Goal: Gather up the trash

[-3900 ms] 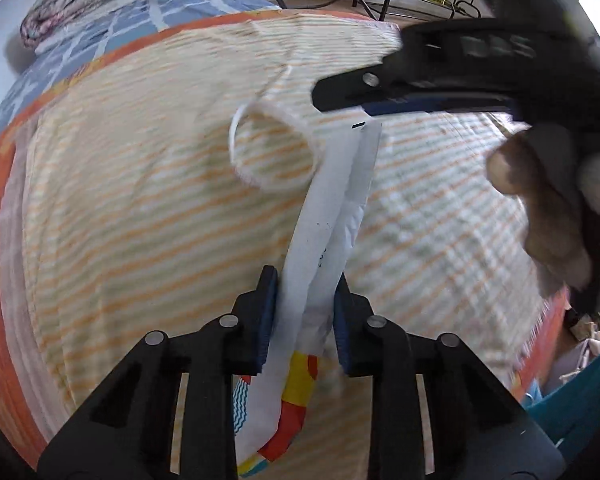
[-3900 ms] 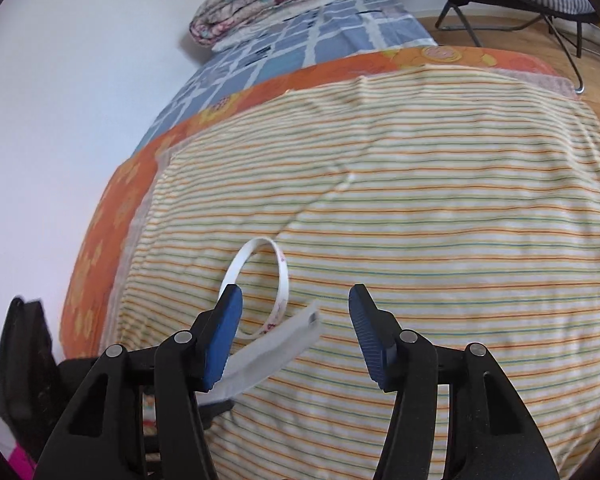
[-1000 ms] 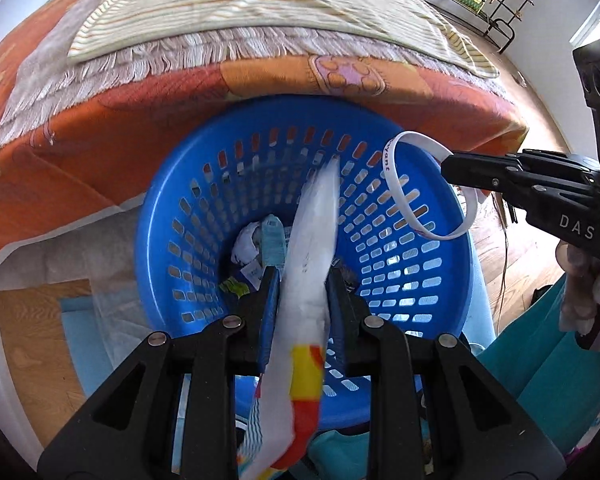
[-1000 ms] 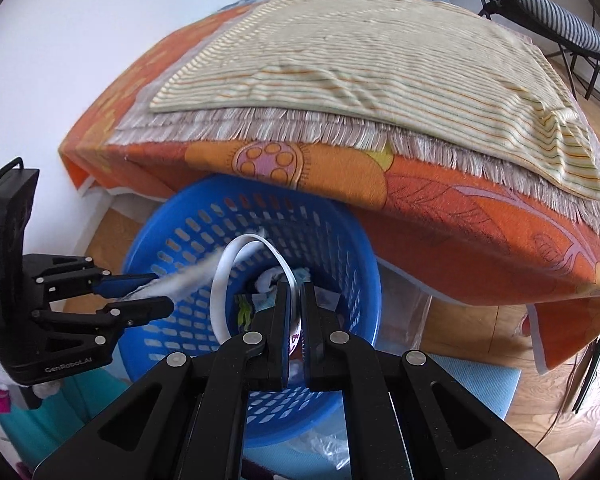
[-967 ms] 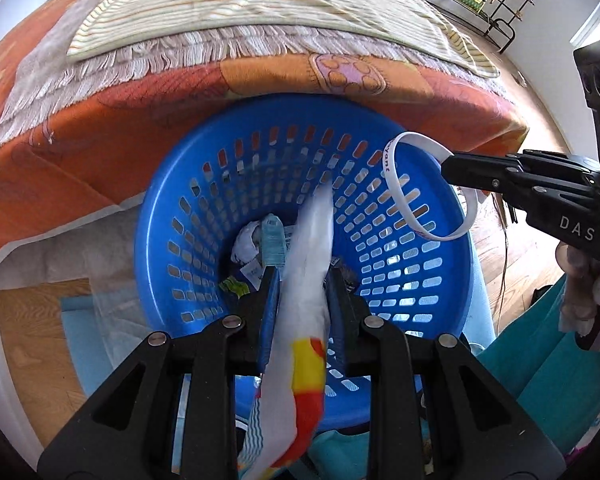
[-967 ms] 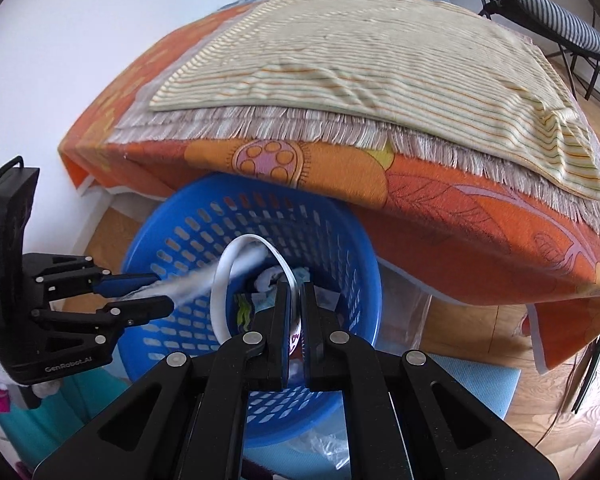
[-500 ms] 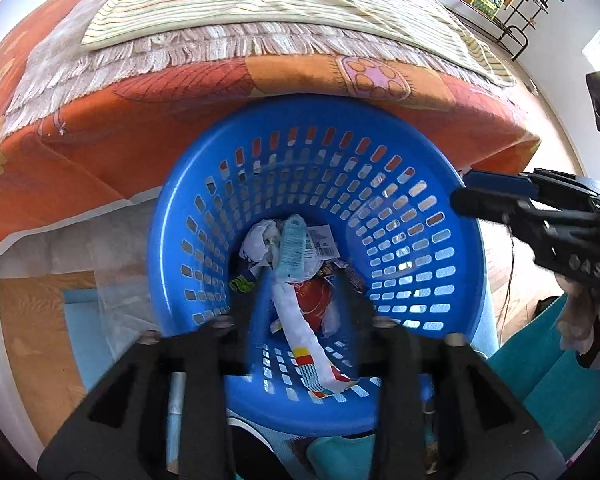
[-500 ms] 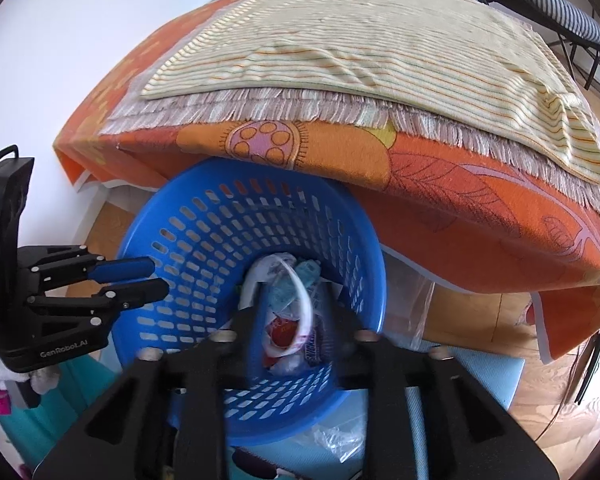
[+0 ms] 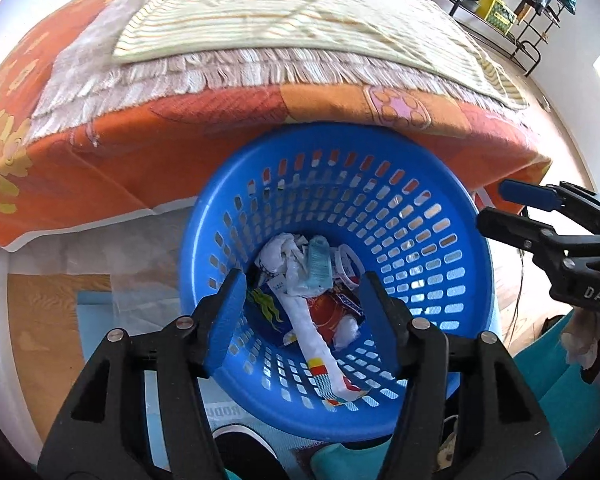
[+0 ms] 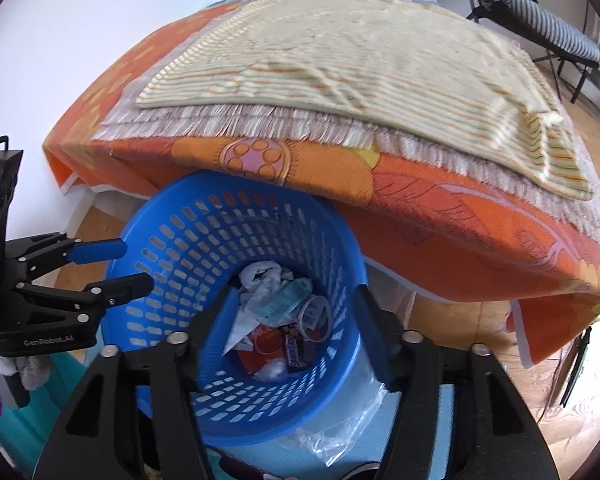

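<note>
Left wrist: left gripper (image 9: 302, 300) and right gripper (image 9: 496, 204) opening, empty, above blue basket (image 9: 440, 184) beside bed (image 9: 100, 148).

The left gripper (image 10: 130, 266) body reads "GenRobot.AI"; the right gripper (image 9: 496, 206) body shows "DAS".

Both tools are matte black plastic with angular, cut-out arms, silver screw heads at the joints and blue pads lining the insides of the fingers. The left gripper (image 9: 302, 300) carries "GenRobot.AI" in pale lettering on its body and a thin black cable looping off its top. The right gripper (image 10: 294, 320) shows the letters "DAS" on its side.
</note>
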